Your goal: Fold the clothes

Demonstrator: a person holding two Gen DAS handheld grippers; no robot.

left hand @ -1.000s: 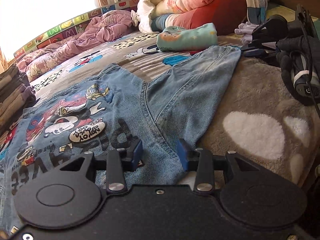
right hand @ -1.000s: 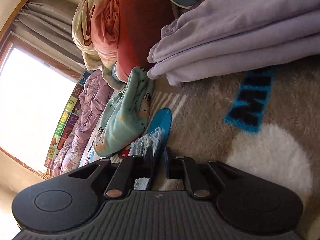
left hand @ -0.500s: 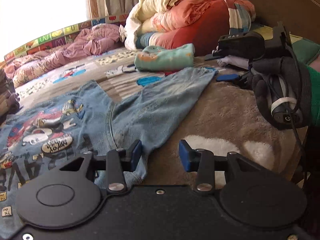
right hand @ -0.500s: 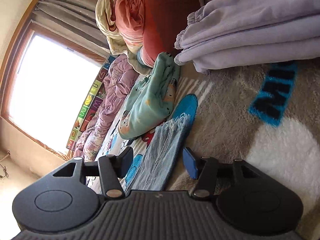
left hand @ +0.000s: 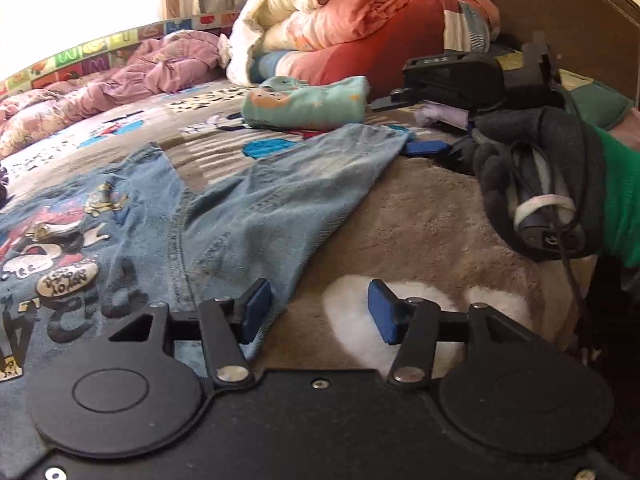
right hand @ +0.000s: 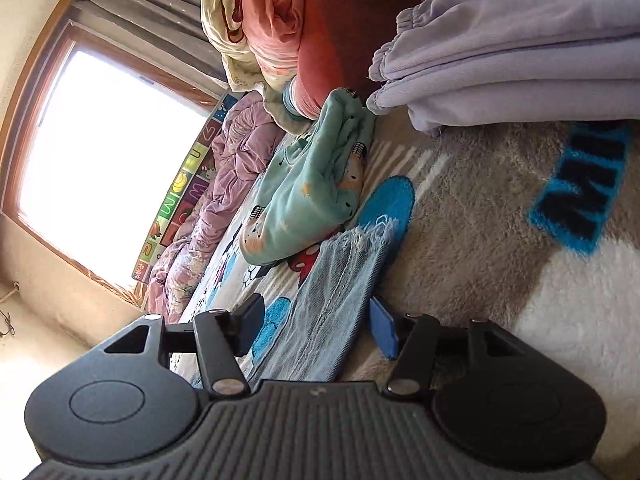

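On the plush blanket [left hand: 420,216], lying spread flat: denim jacket [left hand: 132,216], sleeve [right hand: 340,304] reaching toward folded teal garment [left hand: 308,104]. Hovering wide open and gripping nothing, left gripper [left hand: 316,316] at jacket's edge. Straddling sleeve cuff, gaping and empty: right gripper [right hand: 316,328].

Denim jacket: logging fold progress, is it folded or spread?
Spread: denim jacket lies flat on the bed, sleeve stretched out.
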